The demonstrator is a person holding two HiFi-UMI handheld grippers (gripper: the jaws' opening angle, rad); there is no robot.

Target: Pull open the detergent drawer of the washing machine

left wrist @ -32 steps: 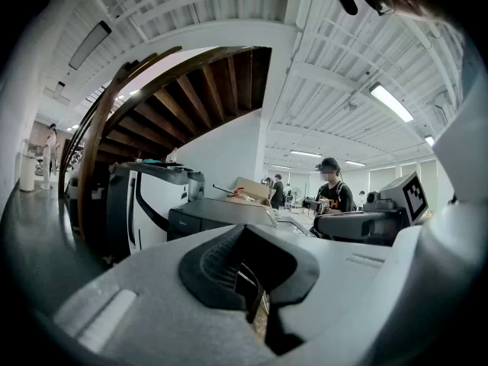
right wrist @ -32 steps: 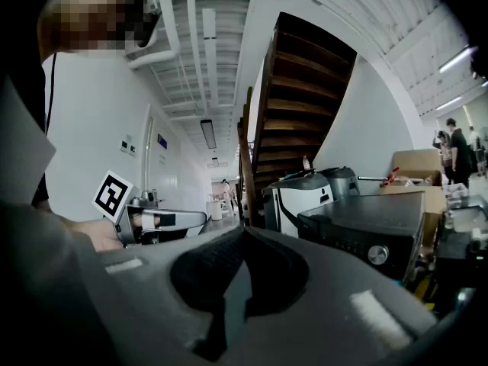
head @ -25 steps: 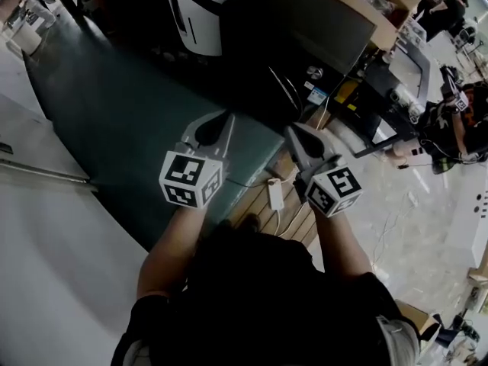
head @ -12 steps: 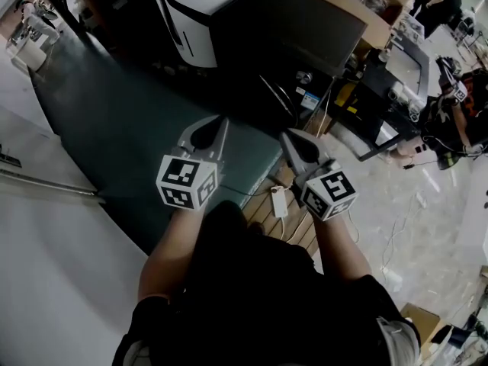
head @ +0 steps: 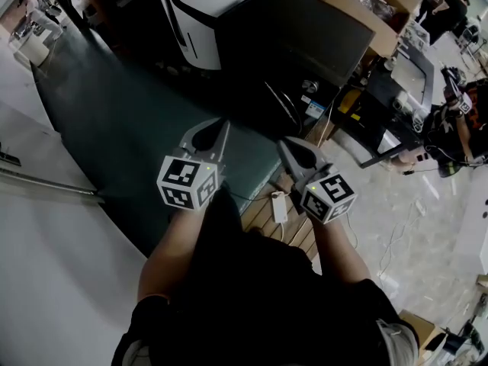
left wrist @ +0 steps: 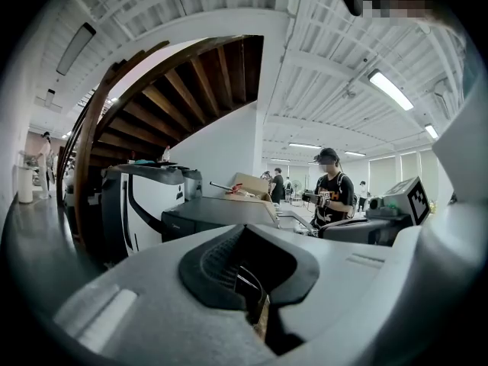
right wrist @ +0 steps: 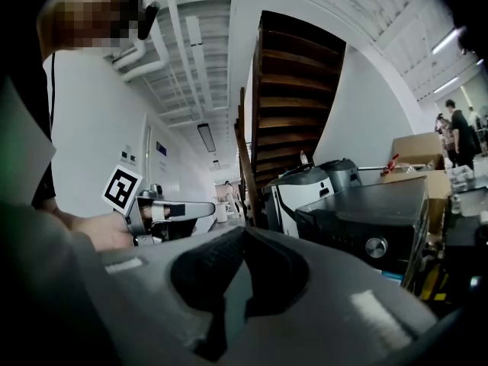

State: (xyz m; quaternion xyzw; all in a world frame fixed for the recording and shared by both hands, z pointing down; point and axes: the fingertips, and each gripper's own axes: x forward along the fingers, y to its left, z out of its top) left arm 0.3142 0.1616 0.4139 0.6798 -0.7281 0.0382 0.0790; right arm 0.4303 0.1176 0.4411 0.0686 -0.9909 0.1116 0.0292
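The head view alone shows both tools from above. The left gripper [head: 222,126] and the right gripper [head: 283,143], grey plastic wedges each backed by a cube with black-and-white square markers, are held side by side in front of the black box-shaped washing machine [head: 293,33] and well apart from it. Both have their jaws closed together on nothing.

The right gripper view looks along the right gripper [right wrist: 242,232] and its ribbed dark pads. It adds the machine's smooth front with a round silver knob [right wrist: 375,248]. The detergent drawer cannot be picked out on that dark front in any view.

The left gripper view looks past the left gripper [left wrist: 243,226] to the machine's flat lid. Beside the machine is a glossy white appliance with a black curved stripe [left wrist: 141,208], and above that a brown wooden staircase [left wrist: 191,82].
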